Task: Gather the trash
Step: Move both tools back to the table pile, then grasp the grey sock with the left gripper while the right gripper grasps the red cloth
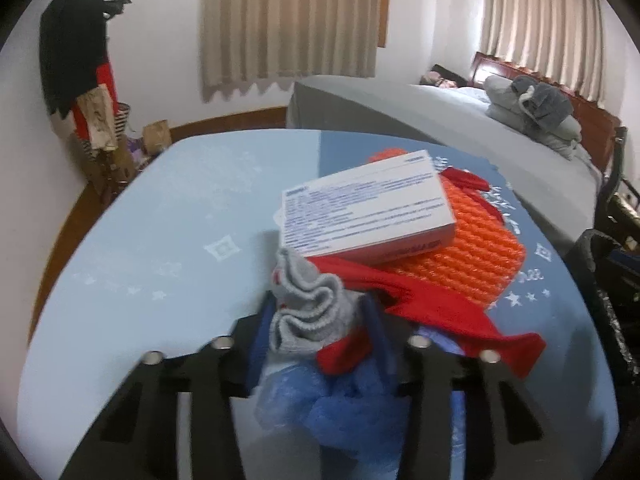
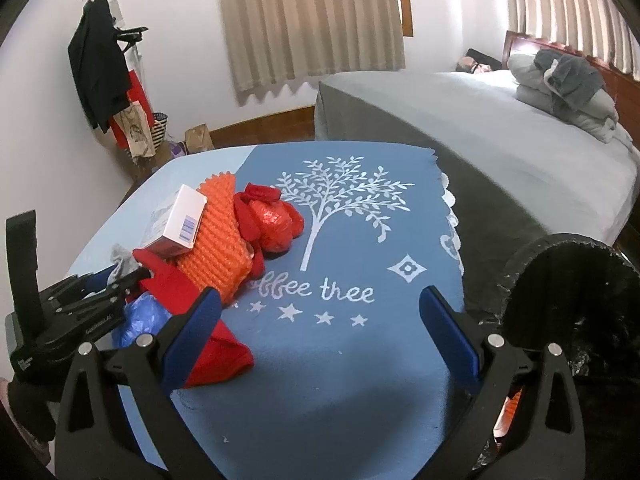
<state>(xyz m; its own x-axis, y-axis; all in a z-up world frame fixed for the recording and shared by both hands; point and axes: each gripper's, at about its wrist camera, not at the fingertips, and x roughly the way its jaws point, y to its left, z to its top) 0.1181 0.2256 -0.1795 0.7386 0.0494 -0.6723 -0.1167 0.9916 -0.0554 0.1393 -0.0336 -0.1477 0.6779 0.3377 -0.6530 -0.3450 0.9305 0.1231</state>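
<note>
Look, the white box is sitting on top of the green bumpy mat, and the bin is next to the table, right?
Almost. The bumpy mat under the white box is orange, not green, as the right wrist view shows clearly. The rest holds: the box rests on top of it, and the black bin stands next to the table.

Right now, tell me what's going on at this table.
A person with a handheld gripper in each hand is clearing trash off the blue tablecloth. The left gripper has its jaws around a grey sock at the near edge of a pile: a white box on orange netting, red cloth and a blue plastic bag. The right gripper hangs open and empty beside a black-lined bin.
</note>
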